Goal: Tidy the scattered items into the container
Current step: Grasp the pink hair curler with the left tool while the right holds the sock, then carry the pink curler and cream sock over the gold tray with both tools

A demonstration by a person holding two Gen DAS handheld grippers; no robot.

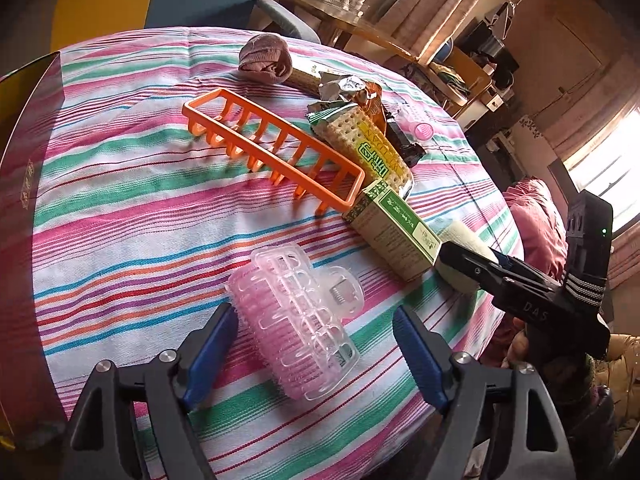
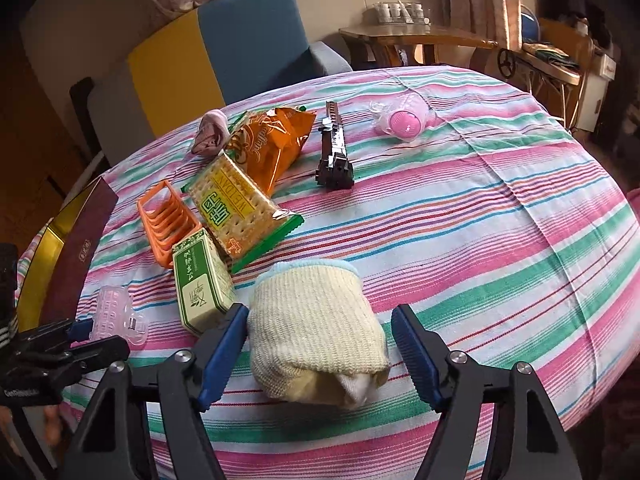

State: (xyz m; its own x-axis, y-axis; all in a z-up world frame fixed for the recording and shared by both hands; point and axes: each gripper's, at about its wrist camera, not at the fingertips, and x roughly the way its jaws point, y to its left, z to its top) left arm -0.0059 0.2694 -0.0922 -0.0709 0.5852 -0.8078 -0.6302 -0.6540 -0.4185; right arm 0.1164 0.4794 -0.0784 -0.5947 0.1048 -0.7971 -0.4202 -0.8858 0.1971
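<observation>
**Two grippers poised over soft and hard clutter**

We saw the left gripper with fingers spread wide around the clear pink ribbed hair clip, pads apart from it. The right gripper straddled the knitted cream sock roll, fingers wide, its left pad just beside the yarn. The slotted orange rack, glossy cracker pack and green carton crowded together. The dark container sat at the striped counter's left edge; the right half lay open.
</observation>
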